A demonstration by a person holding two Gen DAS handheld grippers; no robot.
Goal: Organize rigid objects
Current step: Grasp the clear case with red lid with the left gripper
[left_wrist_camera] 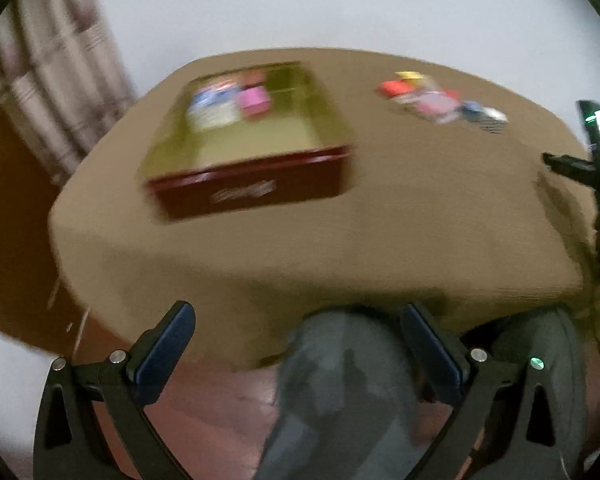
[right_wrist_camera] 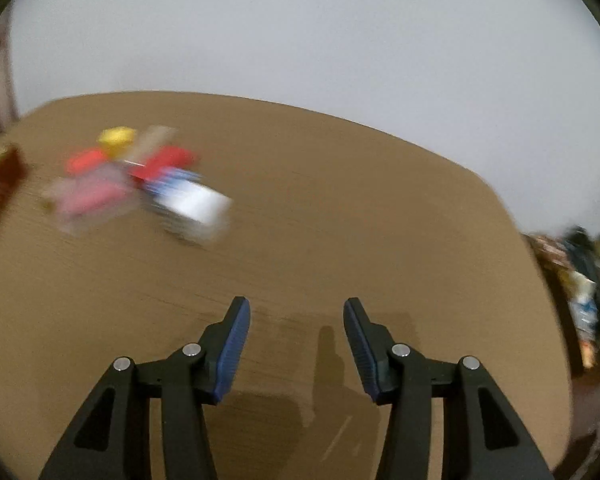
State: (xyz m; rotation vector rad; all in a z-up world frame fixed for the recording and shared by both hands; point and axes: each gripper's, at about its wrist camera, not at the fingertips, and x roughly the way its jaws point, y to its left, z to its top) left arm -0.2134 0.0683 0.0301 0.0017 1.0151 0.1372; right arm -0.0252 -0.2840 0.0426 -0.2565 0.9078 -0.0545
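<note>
Tin (left_wrist_camera: 244, 184) upper left, partly filled. Loose pile (right_wrist_camera: 148, 180) upper left, awaiting sorting. Right gripper (right_wrist_camera: 296, 340) narrowly parted, empty; left gripper (left_wrist_camera: 296, 344) wide, empty.

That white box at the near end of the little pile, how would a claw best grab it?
Probably across its two long sides, coming from above and from the near side. The white box lies flat at the pile's near right end, with bare brown table on that side, while a red box crowds it behind. The right claw stands open and empty. Blur hides finer detail.
</note>
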